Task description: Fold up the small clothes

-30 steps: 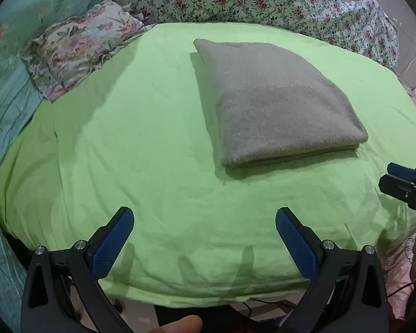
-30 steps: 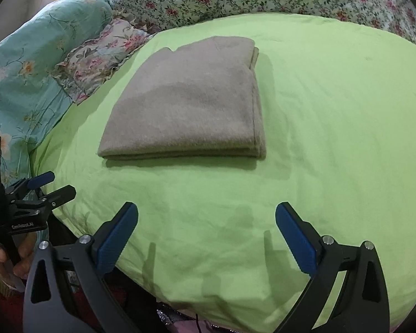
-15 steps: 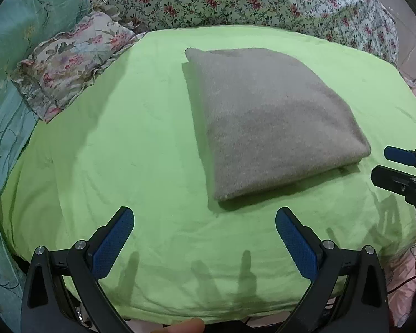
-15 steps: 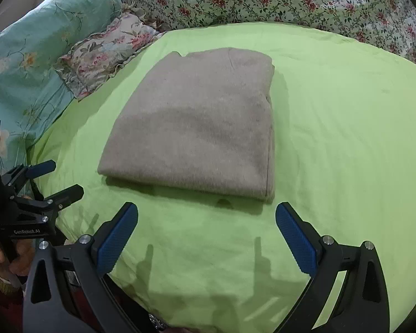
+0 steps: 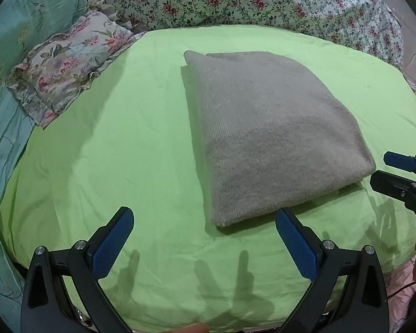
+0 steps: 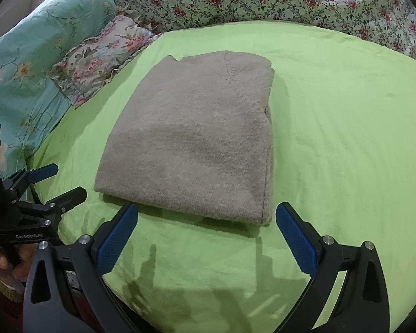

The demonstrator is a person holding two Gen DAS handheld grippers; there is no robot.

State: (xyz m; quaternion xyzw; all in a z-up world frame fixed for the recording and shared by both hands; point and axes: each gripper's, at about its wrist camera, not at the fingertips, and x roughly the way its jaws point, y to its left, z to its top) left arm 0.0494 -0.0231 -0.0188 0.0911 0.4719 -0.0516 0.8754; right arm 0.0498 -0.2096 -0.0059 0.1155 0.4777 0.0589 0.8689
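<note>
Both wide-open: "GenRobot.AI"-marked left gripper [image 6: 55, 183], right gripper [image 6: 206, 233] before folded grey sweater [image 6: 197, 144]

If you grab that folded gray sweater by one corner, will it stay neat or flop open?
Probably flop: the gray sweater is soft knit, folded in loose layers with nothing pinning them. It looks light, and on the green sheet it would likely drag, not slide.
</note>
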